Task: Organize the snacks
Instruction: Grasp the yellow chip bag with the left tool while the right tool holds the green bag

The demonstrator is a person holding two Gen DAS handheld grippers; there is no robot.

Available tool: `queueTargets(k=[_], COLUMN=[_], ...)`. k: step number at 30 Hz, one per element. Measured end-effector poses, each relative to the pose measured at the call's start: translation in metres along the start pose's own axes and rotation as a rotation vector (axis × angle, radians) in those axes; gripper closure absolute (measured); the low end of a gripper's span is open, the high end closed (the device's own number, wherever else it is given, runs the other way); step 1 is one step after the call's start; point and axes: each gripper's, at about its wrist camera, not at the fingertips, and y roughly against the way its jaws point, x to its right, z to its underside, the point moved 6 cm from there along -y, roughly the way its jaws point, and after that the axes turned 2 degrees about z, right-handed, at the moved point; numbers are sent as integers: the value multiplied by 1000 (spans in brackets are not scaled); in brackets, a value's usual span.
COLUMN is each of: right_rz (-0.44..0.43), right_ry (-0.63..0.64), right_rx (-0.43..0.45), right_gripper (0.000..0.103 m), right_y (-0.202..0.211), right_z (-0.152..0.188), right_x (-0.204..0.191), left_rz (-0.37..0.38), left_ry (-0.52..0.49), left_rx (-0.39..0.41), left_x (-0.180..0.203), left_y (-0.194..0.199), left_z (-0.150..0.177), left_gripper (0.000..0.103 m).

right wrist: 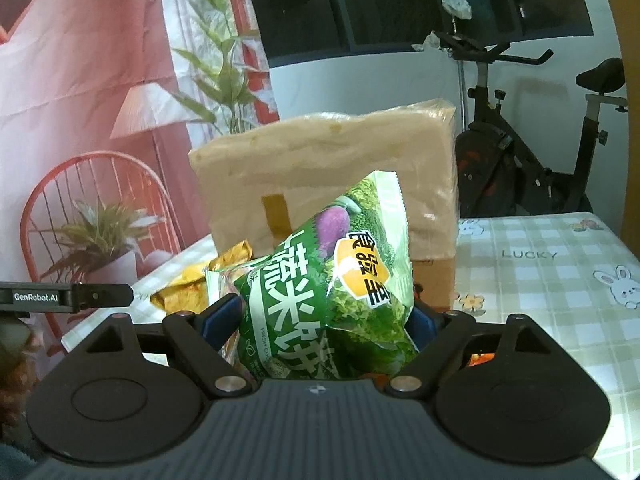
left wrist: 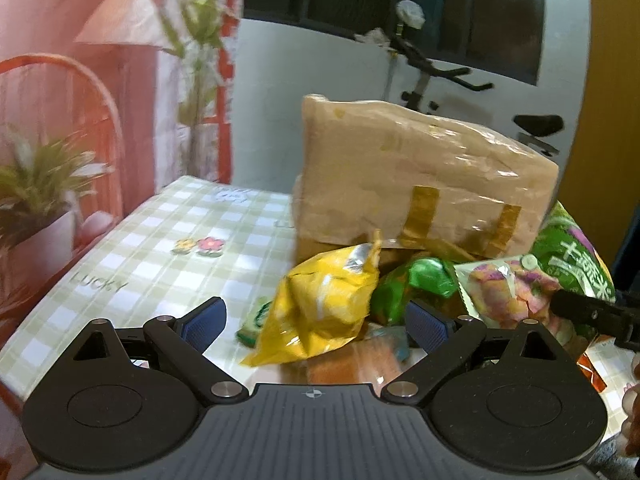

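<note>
The right gripper [right wrist: 326,320] is clamped on the big green snack bag [right wrist: 328,276], holding it tilted in front of the taped cardboard box [right wrist: 320,168]. It's a puffy bag pinched low down, so I'd guess it could slide out or swing into the box. The left gripper [left wrist: 316,320] is spread wide and empty, with the yellow bag [left wrist: 324,300] just past its pads in the pile on the checked tablecloth [left wrist: 160,248], easy to knock around.

Dim indoor light, fisheye-warped, blurred.
</note>
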Motion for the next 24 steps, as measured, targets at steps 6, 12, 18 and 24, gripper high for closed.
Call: queueTargets(k=[6, 12, 18, 24], right_rz=[1, 2, 12, 21], right_ry=[-12, -33, -46, -38], right_rx=[17, 24, 31, 58], right_gripper=[17, 17, 17, 17], right_y=[3, 7, 8, 15], right_z=[-5, -3, -4, -9], right_x=[5, 11, 13, 12], left_rz=[26, 15, -18, 30], left_ry=[-79, -84, -190, -174], left_rx=[-52, -95, -137, -85], left_x=[12, 1, 1, -8], left_y=[-43, -81, -96, -76], left_z=[4, 2, 8, -6], left_gripper=[5, 5, 30, 36])
